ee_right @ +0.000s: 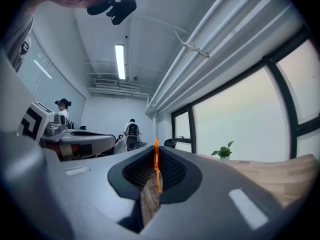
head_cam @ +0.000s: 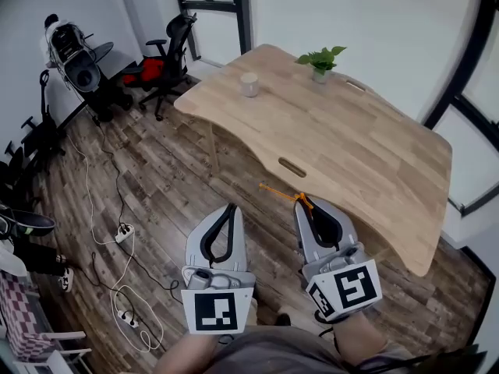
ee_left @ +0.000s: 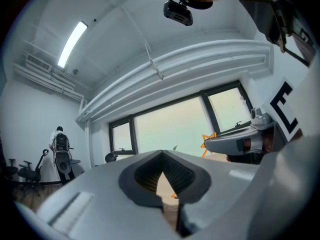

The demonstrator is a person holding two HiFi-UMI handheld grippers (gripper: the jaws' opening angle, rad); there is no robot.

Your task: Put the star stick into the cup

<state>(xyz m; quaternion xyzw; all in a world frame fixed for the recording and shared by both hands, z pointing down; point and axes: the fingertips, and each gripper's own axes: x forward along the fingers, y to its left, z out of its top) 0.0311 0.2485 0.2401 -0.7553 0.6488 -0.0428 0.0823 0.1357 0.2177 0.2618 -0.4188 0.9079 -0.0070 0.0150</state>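
My right gripper (head_cam: 306, 201) is shut on the thin orange star stick (head_cam: 281, 192), which pokes out to the left over the wooden floor, just off the table's near edge. In the right gripper view the stick (ee_right: 157, 166) stands upright between the closed jaws. The star end (ee_left: 207, 141) shows in the left gripper view, beside the right gripper (ee_left: 240, 143). My left gripper (head_cam: 231, 207) hangs next to it over the floor, shut and holding nothing. The small pale cup (head_cam: 249, 84) stands upright near the far left corner of the wooden table (head_cam: 351, 146).
A potted green plant (head_cam: 320, 62) stands at the table's far edge, right of the cup. The table has a cable slot (head_cam: 292, 167) near its front. A black office chair (head_cam: 173, 41) sits at the far left. Cables and a power strip (head_cam: 123, 232) lie on the floor.
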